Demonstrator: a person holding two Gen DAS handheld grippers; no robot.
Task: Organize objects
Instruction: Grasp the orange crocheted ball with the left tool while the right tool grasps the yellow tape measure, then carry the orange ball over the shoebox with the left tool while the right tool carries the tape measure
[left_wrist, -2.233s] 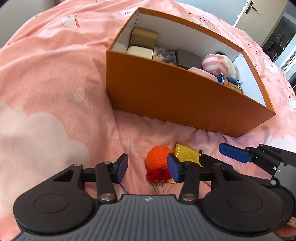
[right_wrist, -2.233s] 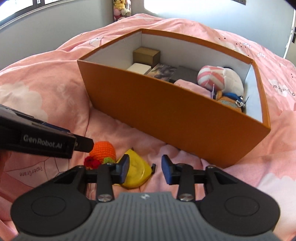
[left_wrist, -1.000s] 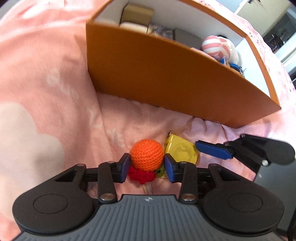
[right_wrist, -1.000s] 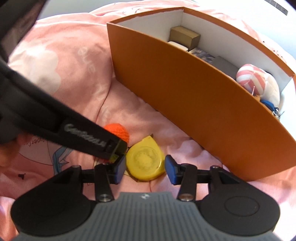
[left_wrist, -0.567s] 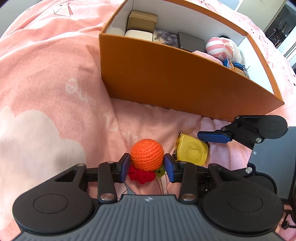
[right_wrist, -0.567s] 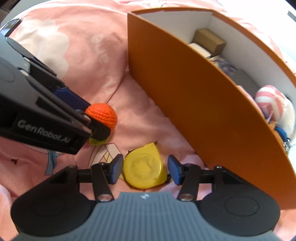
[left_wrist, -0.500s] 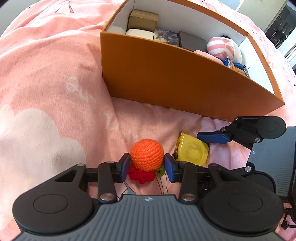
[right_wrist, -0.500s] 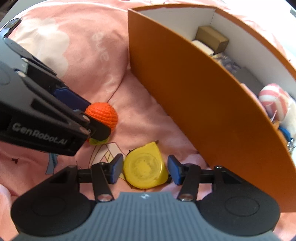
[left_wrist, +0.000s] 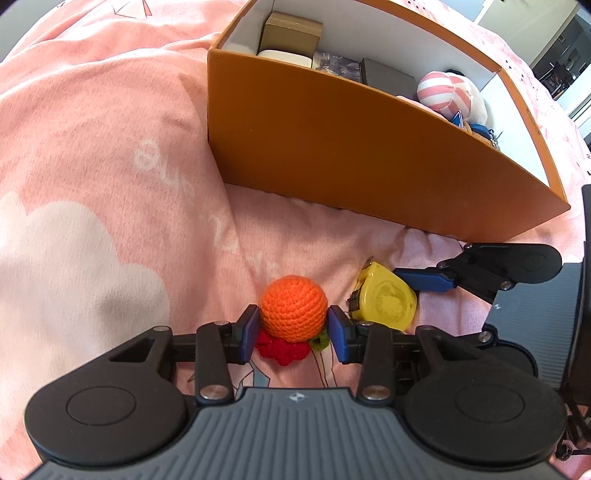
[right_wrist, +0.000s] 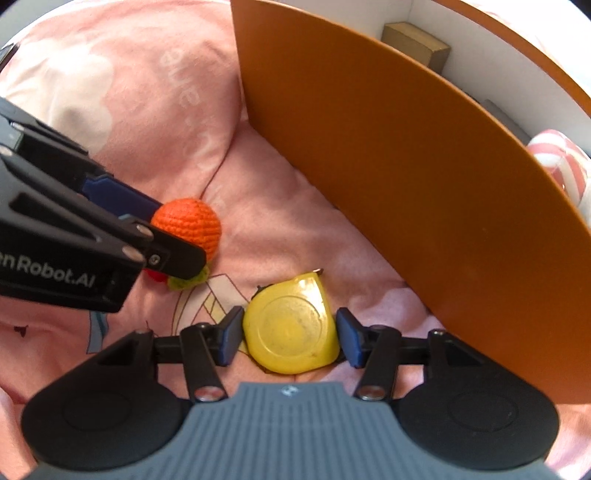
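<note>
Step in hand: picking the last two loose things off the bed (left_wrist: 92, 155) to put them into the orange box (left_wrist: 332, 140); my reading, since both lie outside it while the box already holds several things

Left gripper (left_wrist: 291, 330): closed on the crocheted orange ball (left_wrist: 293, 312), a blue pad pressed against each side; the ball's red and green trim hangs below the pads, near the bedding

Right gripper (right_wrist: 290, 338): its jaws have just been opening; they now stand either side of the yellow tape measure (right_wrist: 291, 328) with a slim gap visible at the right pad, so nothing is gripped (the left pad looks closer, contact unclear)

How to do it well: centre the right gripper on the flat case before closing, so it does not pivot out; lift the ball high enough to clear the near wall; keep the two grippers from knocking each other, as they work just beside one another

Ball: round, knitted, soft, likely to squash a little

Tape measure: hard yellow case lying flat on the pink cover, a round disc on its face, metal tip at the upper corner, near the box wall

Box: open-topped, white inside, partly filled
</note>
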